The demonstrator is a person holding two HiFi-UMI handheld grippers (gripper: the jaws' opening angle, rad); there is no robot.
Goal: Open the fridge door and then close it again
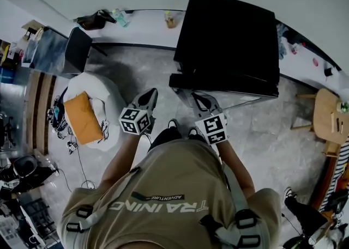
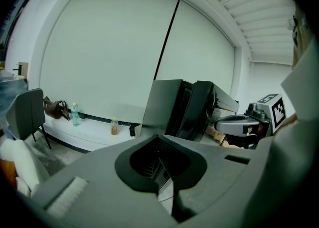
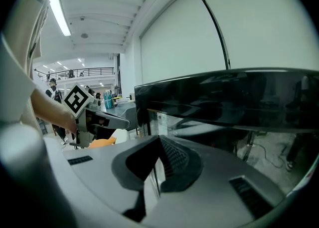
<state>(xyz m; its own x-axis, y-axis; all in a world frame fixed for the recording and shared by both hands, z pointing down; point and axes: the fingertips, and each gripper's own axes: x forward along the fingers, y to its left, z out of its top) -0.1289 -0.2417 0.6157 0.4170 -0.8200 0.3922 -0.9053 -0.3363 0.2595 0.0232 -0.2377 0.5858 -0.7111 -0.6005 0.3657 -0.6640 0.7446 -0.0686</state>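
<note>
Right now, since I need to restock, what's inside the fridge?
The fridge has its door ajar, showing only a dark gap. Any contents are hidden behind the door and the fridge's black top.

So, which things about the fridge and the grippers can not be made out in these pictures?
- Fridge interior: head view shows only its black top.
- Door handle: seen in no view.
- Whether right gripper touches the fridge: its own body blocks the right gripper view.
- Bottle label: too small in left gripper view.
</note>
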